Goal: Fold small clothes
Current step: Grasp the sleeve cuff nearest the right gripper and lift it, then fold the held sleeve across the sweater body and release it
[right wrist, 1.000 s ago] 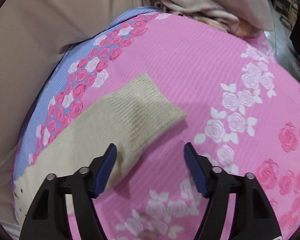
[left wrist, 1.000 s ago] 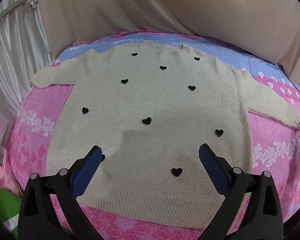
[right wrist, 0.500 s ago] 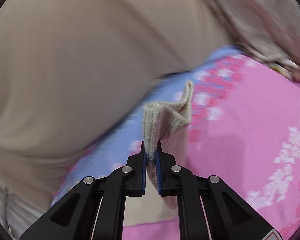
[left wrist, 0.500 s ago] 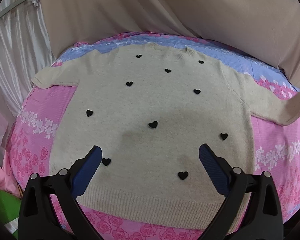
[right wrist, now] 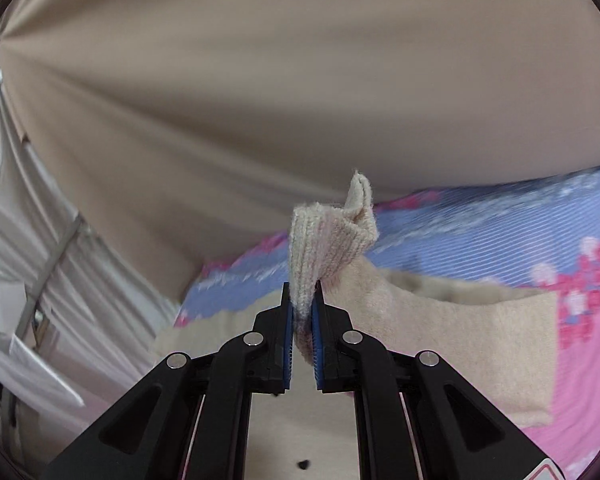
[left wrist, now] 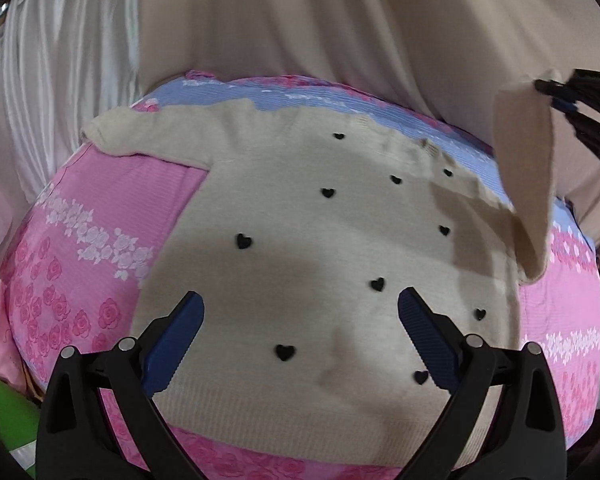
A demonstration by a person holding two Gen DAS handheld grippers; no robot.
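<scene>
Bed: pink bedspread (left wrist: pixel 112 204) with roses and a blue stripe at the far edge, tan curtain (left wrist: pixel 340 20) hanging behind it.
Sweater: cream sweater (left wrist: pixel 320 248) with little black hearts lies flat on its back in the middle of the bedspread.
Left sleeve: left sleeve (left wrist: pixel 148 136) lies stretched out flat to the side, not folded yet.
Right sleeve: right sleeve (left wrist: pixel 528 168) is lifted off the bed and hangs in the air above the sweater's edge.
Right gripper: right gripper (right wrist: pixel 302 308) is squeezed tight on the ribbed cuff (right wrist: pixel 328 244) of that sleeve.
Left gripper: left gripper (left wrist: pixel 300 340) has its jaws wide apart and holds nothing; it hangs over the bottom part of the sweater.
Done: looks like only the very first fold has begun.
Left to do: lay the right sleeve across the chest, fold the other sleeve in, then fold the body up from the hem (left wrist: pixel 300 420).
</scene>
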